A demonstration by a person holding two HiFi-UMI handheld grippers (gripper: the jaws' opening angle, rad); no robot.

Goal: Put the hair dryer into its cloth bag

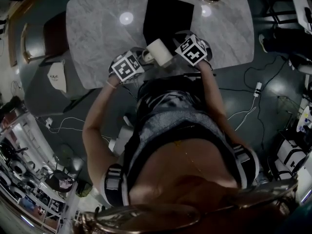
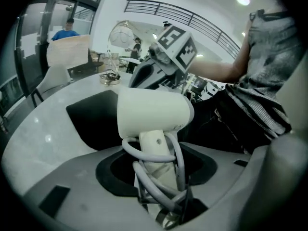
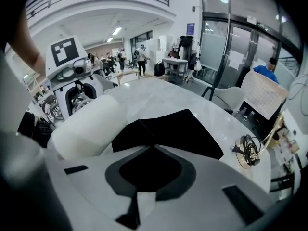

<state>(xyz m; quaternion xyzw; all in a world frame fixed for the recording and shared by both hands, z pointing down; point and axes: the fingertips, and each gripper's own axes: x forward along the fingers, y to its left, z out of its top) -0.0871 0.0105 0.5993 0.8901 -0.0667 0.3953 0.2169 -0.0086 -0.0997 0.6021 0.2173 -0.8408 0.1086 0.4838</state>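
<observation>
In the head view, the hair dryer [image 1: 159,51] is seen raised at the near edge of the table [image 1: 97,33], between the left gripper [image 1: 139,61] and the right gripper [image 1: 185,39]. The cloth bag [image 1: 168,14] lies mostly flat on the table just beyond it, and the dryer is wholly outside it. The pick-up is therefore judged done, while opening the bag's mouth and sliding the dryer in are left. The table is a pale, veined, stone-like slab with rounded corners. The bag is a matt black rectangle.

In the left gripper view, the jaws are seen clamped at a middling width on the dryer's handle [image 2: 159,165], round which the grey cord [image 2: 144,146] is looped several times. The barrel above is a short, smooth, off-white cylinder with a rounded end, lying crosswise to the handle. Its shell looks like hard plastic with a faint gloss, and the cord looks rubbery and springy. The bag is seen behind it on the table, apart from the dryer.

In the right gripper view, the jaws are brought together, and a fold of the bag's near edge appears to be pinched between them and drawn up into a peak. The cloth looks thin, soft and without sheen. The barrel lies just beside it, at the left.
</observation>
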